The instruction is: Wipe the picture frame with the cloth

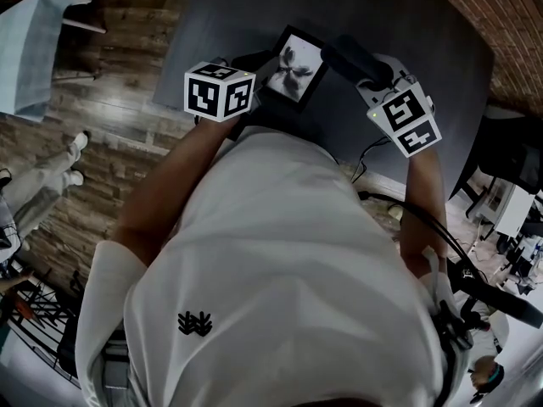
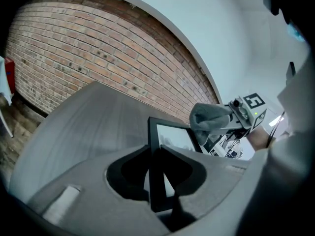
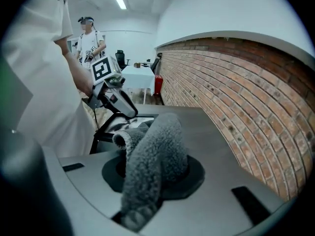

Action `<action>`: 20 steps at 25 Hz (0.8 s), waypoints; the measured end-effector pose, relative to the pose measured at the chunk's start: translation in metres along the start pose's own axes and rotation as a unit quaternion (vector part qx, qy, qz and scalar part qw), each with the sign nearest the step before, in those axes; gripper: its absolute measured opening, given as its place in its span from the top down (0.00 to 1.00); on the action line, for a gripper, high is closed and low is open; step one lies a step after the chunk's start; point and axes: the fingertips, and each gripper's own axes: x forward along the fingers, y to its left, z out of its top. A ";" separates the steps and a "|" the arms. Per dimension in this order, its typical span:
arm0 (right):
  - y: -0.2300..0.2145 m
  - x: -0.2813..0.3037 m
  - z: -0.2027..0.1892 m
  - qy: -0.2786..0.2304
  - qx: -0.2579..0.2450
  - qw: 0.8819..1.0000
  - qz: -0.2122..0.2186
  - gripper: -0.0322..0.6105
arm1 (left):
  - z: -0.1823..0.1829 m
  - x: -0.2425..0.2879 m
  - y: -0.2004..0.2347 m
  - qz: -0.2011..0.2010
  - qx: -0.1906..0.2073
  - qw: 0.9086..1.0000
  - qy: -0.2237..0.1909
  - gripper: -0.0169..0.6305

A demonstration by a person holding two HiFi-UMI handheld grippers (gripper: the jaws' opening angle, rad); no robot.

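Note:
The black picture frame (image 1: 293, 66) with a flower print is held above the grey table, its lower edge pinched in my left gripper (image 1: 261, 81). In the left gripper view the frame (image 2: 170, 137) stands edge-on between the shut jaws of my left gripper (image 2: 158, 168). My right gripper (image 1: 366, 73) is shut on a grey fleecy cloth (image 1: 352, 58), which sits at the frame's right edge. In the right gripper view the cloth (image 3: 153, 159) bulges out of my right gripper (image 3: 155, 173) and hides most of the frame (image 3: 115, 127). The cloth (image 2: 210, 118) hangs just right of the frame's upper corner.
A round grey table (image 1: 424, 24) lies under the frame, with a brick wall (image 1: 505, 15) behind it. To the left, a person's legs (image 1: 42, 185) stand on the wooden floor beside a white-draped table (image 1: 30, 49). Cables (image 1: 373, 151) trail near my right arm. Another person (image 3: 89, 41) stands far back.

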 end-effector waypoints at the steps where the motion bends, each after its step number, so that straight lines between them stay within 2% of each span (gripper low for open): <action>1: 0.005 -0.001 0.005 -0.001 -0.012 1.000 0.004 0.81 | 0.001 0.001 0.001 -0.001 -0.002 1.000 -0.001 0.86; 5: 0.046 -0.001 0.022 0.010 -0.092 0.994 0.051 0.81 | 0.002 0.004 0.002 -0.004 0.000 1.000 -0.002 0.86; 8: 0.078 0.005 0.021 0.043 -0.157 0.982 0.091 0.81 | 0.002 0.008 0.001 -0.002 0.007 1.000 0.002 0.86; 11: 0.091 0.013 0.015 0.073 -0.199 0.971 0.111 0.81 | 0.002 0.012 0.001 0.002 0.017 1.000 0.008 0.86; 14: 0.083 0.020 0.009 0.100 -0.216 0.966 0.104 0.81 | 0.001 0.014 -0.001 0.002 0.029 0.999 0.014 0.86; 20: 0.039 0.020 0.001 0.146 -0.222 0.963 0.044 0.81 | -0.003 0.016 -0.007 -0.006 0.042 0.999 0.023 0.86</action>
